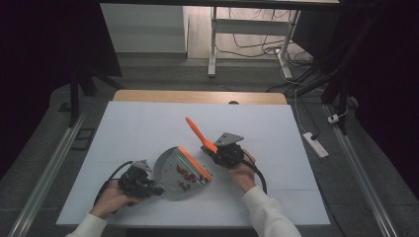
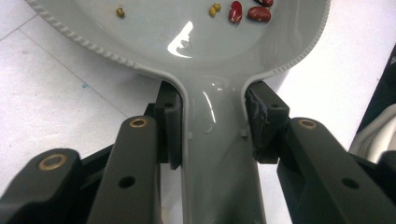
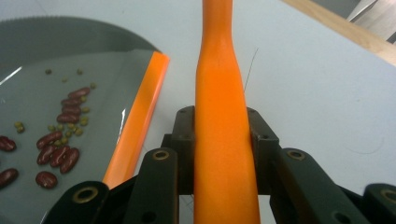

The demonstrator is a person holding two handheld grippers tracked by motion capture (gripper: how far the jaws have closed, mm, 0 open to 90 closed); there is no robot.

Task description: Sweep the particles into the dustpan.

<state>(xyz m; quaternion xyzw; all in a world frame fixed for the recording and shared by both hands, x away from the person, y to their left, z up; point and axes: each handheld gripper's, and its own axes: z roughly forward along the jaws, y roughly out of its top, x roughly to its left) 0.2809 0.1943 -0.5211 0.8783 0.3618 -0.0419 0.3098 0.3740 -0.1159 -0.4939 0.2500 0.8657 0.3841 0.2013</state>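
Dustpan (image 2: pixel 187 28) handle pinched by L gripper (image 2: pixel 212 126); R gripper (image 3: pixel 224 140) clamps orange brush handle (image 3: pixel 222 93). Beans (image 3: pixel 58 140) in pan. No legible text.

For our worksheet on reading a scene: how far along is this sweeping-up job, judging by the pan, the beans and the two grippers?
Done: red beans and small green ones lie in the grey dustpan, behind its orange lip. In hand: the left gripper clamps the dustpan's handle; the right gripper clamps an orange handle, seemingly a brush's. Left: I see no loose beans on the table, so probably emptying the pan.
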